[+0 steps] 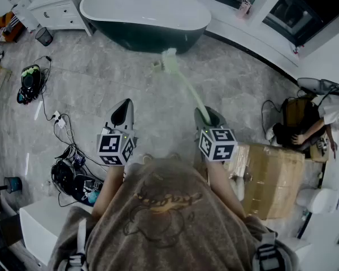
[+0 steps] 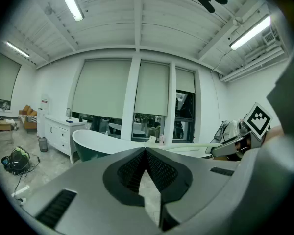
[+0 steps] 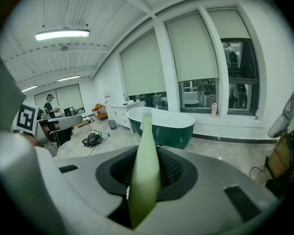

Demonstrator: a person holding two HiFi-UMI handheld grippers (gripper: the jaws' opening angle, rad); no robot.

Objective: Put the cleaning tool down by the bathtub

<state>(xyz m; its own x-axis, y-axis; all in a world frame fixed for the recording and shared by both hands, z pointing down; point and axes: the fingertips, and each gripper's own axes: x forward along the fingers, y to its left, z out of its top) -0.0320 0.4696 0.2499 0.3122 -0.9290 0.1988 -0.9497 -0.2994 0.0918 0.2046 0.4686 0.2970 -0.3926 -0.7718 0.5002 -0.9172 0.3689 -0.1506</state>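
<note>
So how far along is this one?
Done: the right gripper is shut on the green brush. In hand: it is held in the air, pointing at the bathtub. Left: lay it on the floor beside the bathtub. The left gripper is shut and empty.

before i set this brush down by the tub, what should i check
1. Cleaning tool clamped in right gripper: ok.
2. Left gripper shut and empty: ok.
3. Bathtub in view ahead: ok.
4. Floor in front of the tub bare for a drop spot: ok.
5. Cables out of the path: ok, they lie off to the left.
6. Tool down at floor level: not ok, held up in the air.
</note>
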